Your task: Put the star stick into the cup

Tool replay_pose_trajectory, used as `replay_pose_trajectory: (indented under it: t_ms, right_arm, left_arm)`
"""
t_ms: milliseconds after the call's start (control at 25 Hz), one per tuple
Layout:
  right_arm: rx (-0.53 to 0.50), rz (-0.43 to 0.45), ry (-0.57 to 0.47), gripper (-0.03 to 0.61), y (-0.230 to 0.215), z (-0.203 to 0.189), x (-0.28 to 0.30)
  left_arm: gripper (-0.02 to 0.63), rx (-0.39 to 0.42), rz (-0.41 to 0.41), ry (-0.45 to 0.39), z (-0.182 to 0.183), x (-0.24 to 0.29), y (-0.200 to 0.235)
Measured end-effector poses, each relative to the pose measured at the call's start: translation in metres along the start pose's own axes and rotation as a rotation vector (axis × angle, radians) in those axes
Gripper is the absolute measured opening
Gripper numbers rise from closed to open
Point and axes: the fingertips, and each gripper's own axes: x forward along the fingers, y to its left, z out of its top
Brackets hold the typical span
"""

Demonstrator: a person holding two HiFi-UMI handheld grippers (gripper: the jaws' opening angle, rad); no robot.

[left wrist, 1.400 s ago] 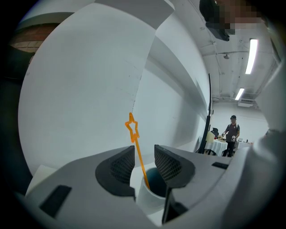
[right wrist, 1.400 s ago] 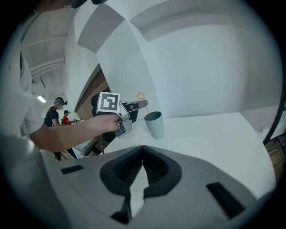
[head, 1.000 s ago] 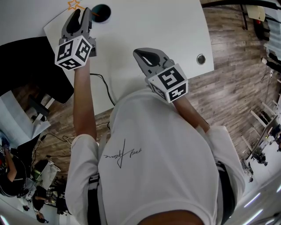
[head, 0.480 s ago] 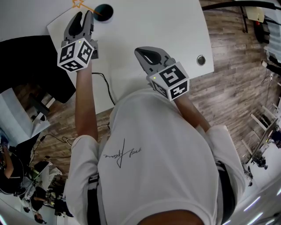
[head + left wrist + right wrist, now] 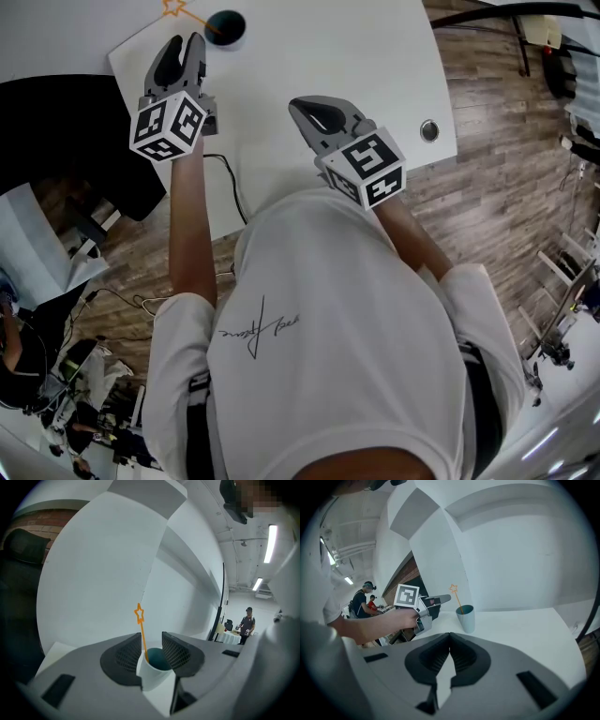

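Note:
A teal cup (image 5: 225, 26) stands near the far left corner of the white table (image 5: 356, 47). The orange star stick (image 5: 178, 9) stands in it and leans left, its star above the rim. In the left gripper view the cup (image 5: 154, 667) and the star stick (image 5: 142, 634) show through the gap between the jaws. My left gripper (image 5: 183, 42) is open and apart from the cup, just short of it. My right gripper (image 5: 305, 108) hovers shut and empty over the table's middle. From the right gripper (image 5: 450, 637) view, the cup (image 5: 466, 618) stands beside the left gripper (image 5: 447, 598).
A round cable grommet (image 5: 429, 129) sits by the table's right edge. A black cable (image 5: 225, 178) hangs off the near edge. A black chair (image 5: 56, 131) stands left of the table. Wood floor (image 5: 506, 141) lies to the right. A person (image 5: 246, 623) stands far off.
My left gripper has drawn back toward me, away from the star stick and cup. The stick stays in the cup. The right gripper has hardly moved.

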Motion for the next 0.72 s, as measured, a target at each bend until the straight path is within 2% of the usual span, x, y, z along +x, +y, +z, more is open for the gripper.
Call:
replay_pose_trajectory:
  t_ms: [480, 720]
  right_arm:
    - [-0.015, -0.001, -0.040, 0.009, 0.007, 0.005, -0.011]
    - [-0.027, 0.000, -0.058, 0.009, 0.009, 0.006, -0.018]
  left_arm:
    - [0.133, 0.002, -0.012, 0.011, -0.002, -0.027, -0.020]
    - [0.112, 0.002, -0.010, 0.014, -0.007, -0.041, -0.033]
